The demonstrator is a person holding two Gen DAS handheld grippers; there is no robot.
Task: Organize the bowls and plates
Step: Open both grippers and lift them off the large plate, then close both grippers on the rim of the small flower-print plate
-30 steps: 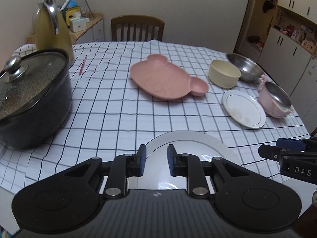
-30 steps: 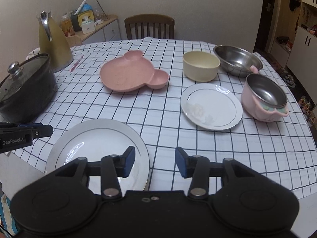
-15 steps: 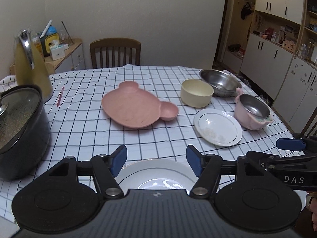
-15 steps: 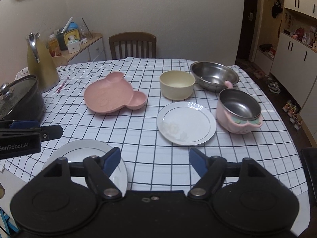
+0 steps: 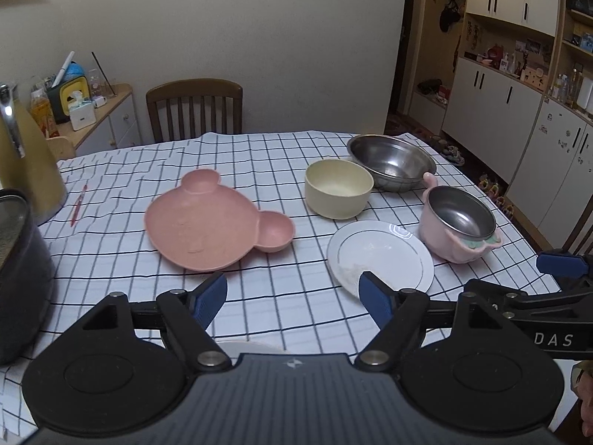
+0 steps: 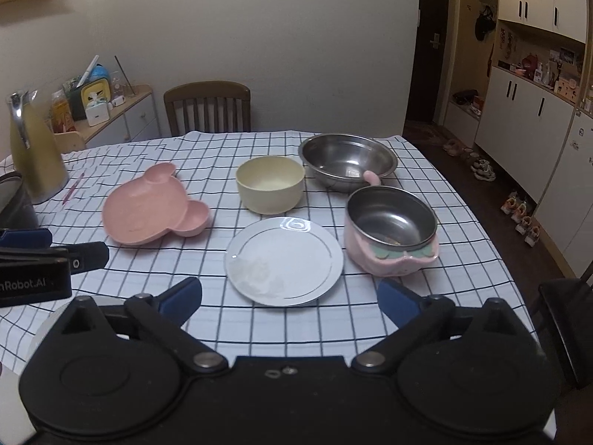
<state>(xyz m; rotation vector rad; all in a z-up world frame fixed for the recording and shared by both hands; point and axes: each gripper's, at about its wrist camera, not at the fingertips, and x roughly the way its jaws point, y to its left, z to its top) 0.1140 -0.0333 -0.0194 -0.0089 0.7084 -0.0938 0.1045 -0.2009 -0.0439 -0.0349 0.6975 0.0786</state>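
Observation:
On the checked tablecloth lie a pink bear-shaped plate (image 5: pixel 211 224) (image 6: pixel 148 207), a cream bowl (image 5: pixel 338 193) (image 6: pixel 270 188), a steel bowl (image 5: pixel 393 161) (image 6: pixel 346 159), a pink pot with a steel inside (image 5: pixel 457 228) (image 6: pixel 391 233) and a small white plate (image 5: pixel 381 256) (image 6: pixel 283 259). A large white plate (image 5: pixel 248 346) (image 6: pixel 44 330) lies at the near edge, mostly hidden by the grippers. My left gripper (image 5: pixel 293 298) is open and empty above the near edge. My right gripper (image 6: pixel 290 302) is open and empty, just in front of the small white plate.
A black lidded pot (image 5: pixel 18 278) and a yellow kettle (image 5: pixel 26 163) (image 6: pixel 31 159) stand at the left. A red pen (image 5: pixel 78 204) lies near the kettle. A wooden chair (image 5: pixel 194 109) stands behind the table. Cabinets (image 6: pixel 533 126) line the right wall.
Both grippers have opened wider and pulled back and up from the table. The large white plate has slipped almost out of sight beneath them.

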